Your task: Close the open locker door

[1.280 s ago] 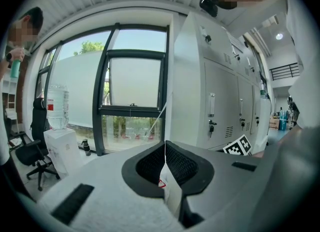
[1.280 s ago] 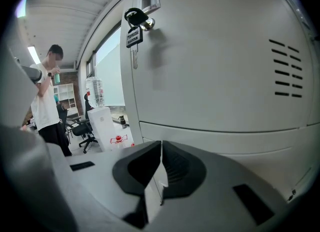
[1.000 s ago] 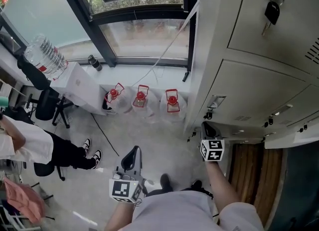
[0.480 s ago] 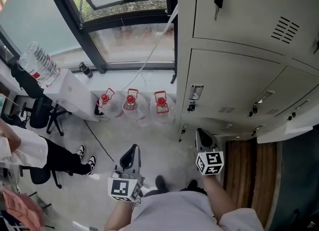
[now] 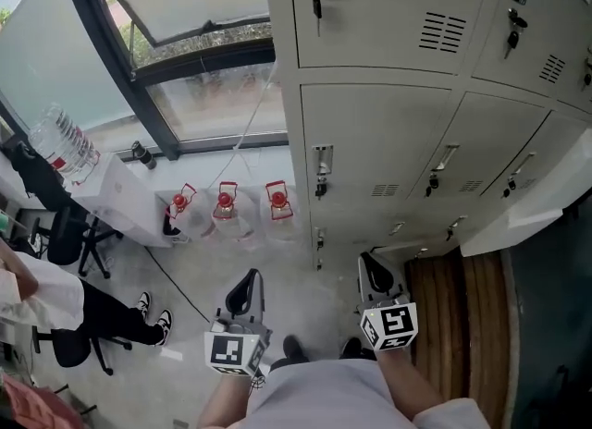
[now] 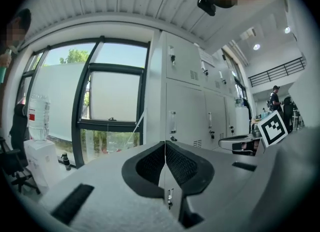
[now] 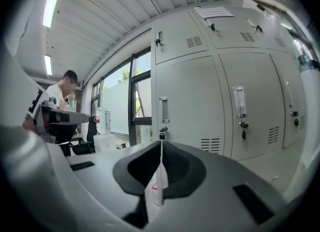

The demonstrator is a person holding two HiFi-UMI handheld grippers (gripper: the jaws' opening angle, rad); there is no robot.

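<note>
A bank of beige lockers (image 5: 388,140) fills the upper right of the head view. At its right side one pale door (image 5: 529,216) juts out from the row, open. My right gripper (image 5: 375,271) hangs low in front of the lockers, left of that door and apart from it, shut with nothing held. My left gripper (image 5: 244,289) is further left over the floor, also shut and empty. In the left gripper view the jaws (image 6: 164,163) meet, with locker fronts (image 6: 182,101) beyond. The right gripper (image 7: 161,168) faces closed locker doors (image 7: 192,106) with handles and vents.
Three red-capped water jugs (image 5: 225,205) stand on the floor by the window. A water dispenser (image 5: 67,145), an office chair (image 5: 67,233) and a seated person's legs (image 5: 116,312) are at the left. A wooden floor strip (image 5: 467,293) runs under the open door.
The head view has swung right and up, so the lockers fill more of it. My right gripper has drawn back and lower from the locker front. Both grippers stay shut.
</note>
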